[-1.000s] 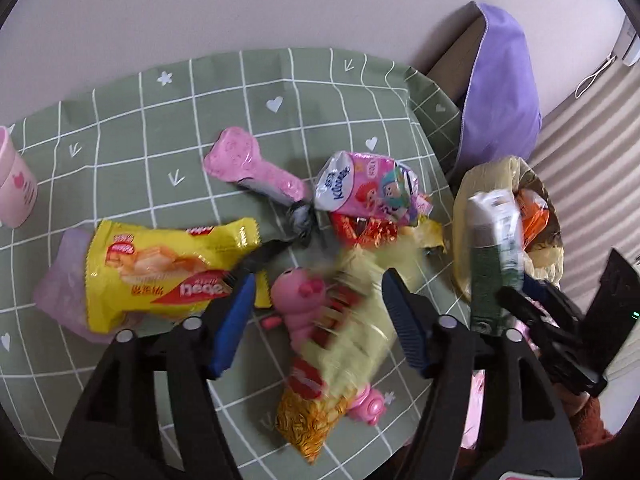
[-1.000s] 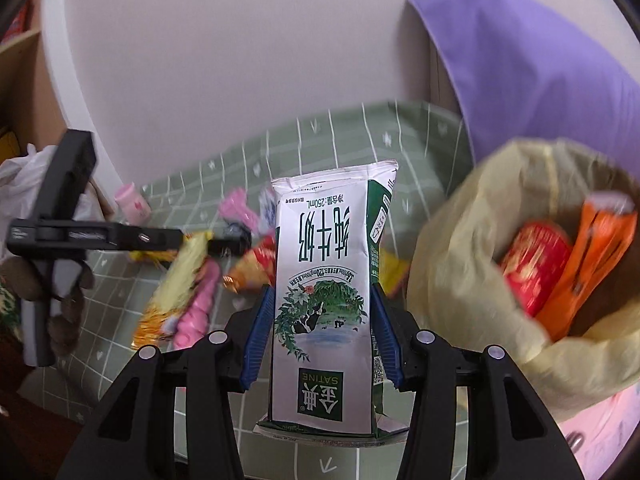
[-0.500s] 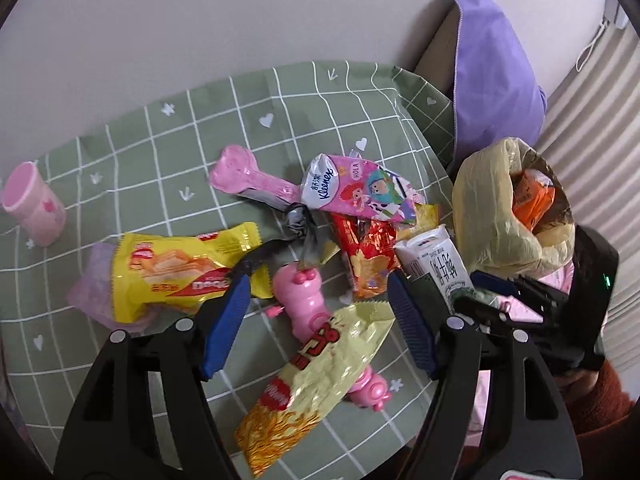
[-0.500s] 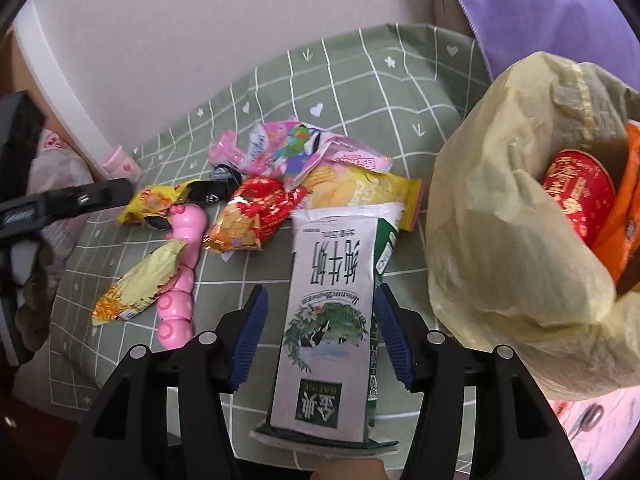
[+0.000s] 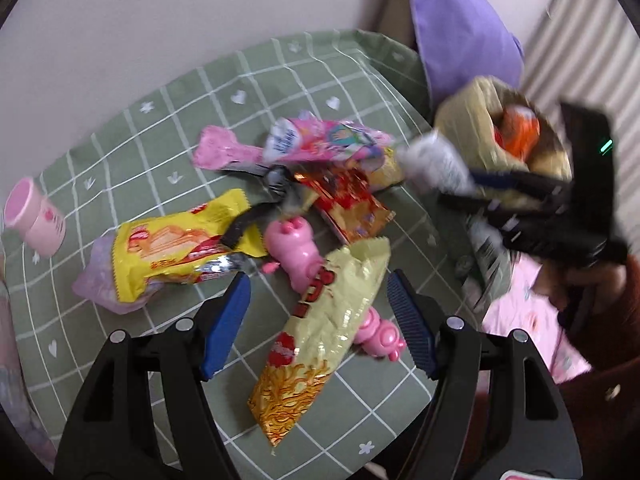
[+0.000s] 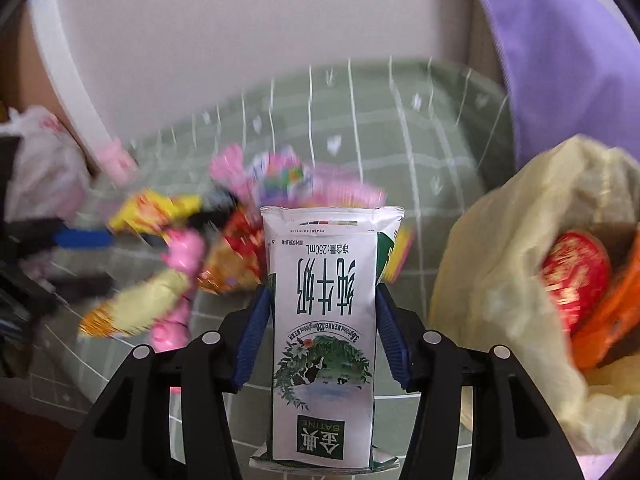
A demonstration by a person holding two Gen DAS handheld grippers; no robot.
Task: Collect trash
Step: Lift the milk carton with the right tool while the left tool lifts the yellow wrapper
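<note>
A green checked tablecloth [image 5: 132,184] covers the table in front of you, with a purple cushion [image 5: 460,28] beyond its far corner. At the table's right edge stands a yellow trash bag [image 6: 500,264], mouth open, with a red packet [image 6: 576,276] and an orange wrapper [image 6: 608,320] inside.

Your right gripper [image 6: 322,320] has a white milk carton [image 6: 324,320] between its blue pads, which lie along the carton's two sides; its jaws have just been closing on it after briefly widening. The carton sits just left of the bag's mouth, above the cloth.

Your left gripper [image 5: 318,316] hangs with its jaws wide apart and grips nothing; a pale yellow snack bag [image 5: 332,320] lies on the cloth between its fingers, touching neither pad. Under that bag lies a pink pig toy [image 5: 294,246]. To the left rests a yellow cracker wrapper [image 5: 176,244], and beyond it a red-gold wrapper [image 5: 352,204], a pink tissue pack [image 5: 320,142] and a pink bone-shaped wrapper [image 5: 222,152]. A small pink cup [image 5: 34,216] stands well apart at the far left.
</note>
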